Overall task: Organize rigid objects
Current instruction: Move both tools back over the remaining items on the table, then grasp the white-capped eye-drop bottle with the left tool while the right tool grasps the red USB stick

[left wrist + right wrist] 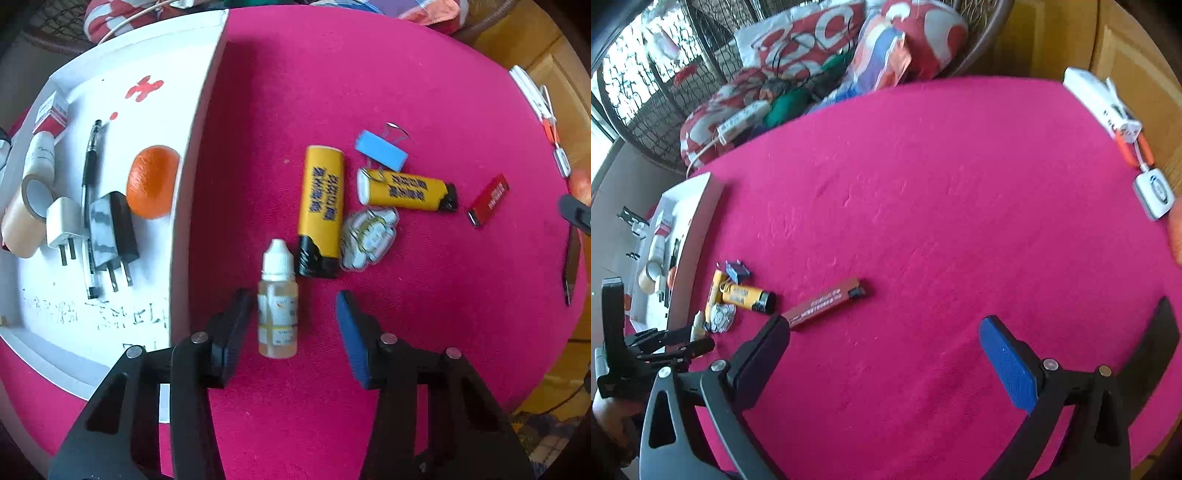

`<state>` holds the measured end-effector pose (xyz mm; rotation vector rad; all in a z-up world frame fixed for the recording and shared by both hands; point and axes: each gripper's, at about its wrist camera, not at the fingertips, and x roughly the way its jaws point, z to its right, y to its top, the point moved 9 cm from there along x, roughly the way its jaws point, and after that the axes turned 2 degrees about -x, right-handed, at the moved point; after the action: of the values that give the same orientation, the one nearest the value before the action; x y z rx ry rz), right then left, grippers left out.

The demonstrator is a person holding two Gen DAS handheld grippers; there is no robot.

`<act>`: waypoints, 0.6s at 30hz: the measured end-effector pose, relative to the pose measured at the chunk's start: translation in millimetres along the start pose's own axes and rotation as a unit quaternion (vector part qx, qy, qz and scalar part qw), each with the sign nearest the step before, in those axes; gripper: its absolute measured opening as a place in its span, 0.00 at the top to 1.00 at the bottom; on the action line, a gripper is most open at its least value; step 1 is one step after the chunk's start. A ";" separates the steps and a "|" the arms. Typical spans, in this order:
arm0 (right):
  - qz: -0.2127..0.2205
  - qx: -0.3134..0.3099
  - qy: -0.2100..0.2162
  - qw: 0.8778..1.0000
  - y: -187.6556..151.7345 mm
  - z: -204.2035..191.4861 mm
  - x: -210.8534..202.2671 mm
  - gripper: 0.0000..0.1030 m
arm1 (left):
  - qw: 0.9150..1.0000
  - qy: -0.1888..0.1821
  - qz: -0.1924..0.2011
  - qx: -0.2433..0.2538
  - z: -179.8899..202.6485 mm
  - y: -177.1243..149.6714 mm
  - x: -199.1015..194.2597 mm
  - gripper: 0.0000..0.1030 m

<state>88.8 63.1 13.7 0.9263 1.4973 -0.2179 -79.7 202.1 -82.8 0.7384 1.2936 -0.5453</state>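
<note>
Two tongs hang over a pink counter (424, 92). Left tongs (293, 314) point steeply down, jaws partly apart with a small dropper bottle (277, 295) lying between them; the black finger (232, 332) sits just beside the bottle's left side and the blue pad (354, 339) stands clear of its right, so nothing is clamped. Right tongs (886, 347) are spread wide and empty, the left fingertip close to the near end of a red lighter (825, 302) lying flat on the cloth.

Just beyond the bottle lie a yellow lighter (321, 210), a clear-wrapped charm (369, 236) touching it, a second yellow lighter (406, 192), and a blue binder clip (382, 149) behind them.

At left sits a white tray (192, 192). Inside: a black charger (110, 229) and a white charger (64, 221) side by side, a black pen (90, 166) running lengthwise, an orange (153, 181) against the right wall, a tape roll (26, 214), a white tube (40, 155), and a red-and-white box (51, 110) farthest back.
</note>
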 end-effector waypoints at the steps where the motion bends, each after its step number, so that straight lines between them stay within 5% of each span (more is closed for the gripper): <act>1: -0.004 0.001 0.003 1.000 -1.3 -3.0 1.5 0.00 | 1.000 0.000 0.002 0.006 2.7 -0.8 0.1 0.54; 8: -0.011 -0.009 -0.003 1.000 -4.1 -8.9 2.2 0.00 | 1.000 -0.012 0.007 0.004 8.4 1.7 -2.7 0.54; 11: -0.018 -0.002 -0.004 1.000 -7.4 -8.0 4.4 0.00 | 1.000 -0.022 0.007 0.017 10.1 -1.4 -7.4 0.64; 18: -0.017 0.006 -0.002 1.000 -7.9 -13.5 5.2 0.00 | 0.999 -0.040 -0.002 0.025 8.4 -17.4 -8.8 0.70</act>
<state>74.2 68.7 8.4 0.9100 1.5099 -0.2550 -88.7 183.9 -76.5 0.7483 1.2109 -0.6055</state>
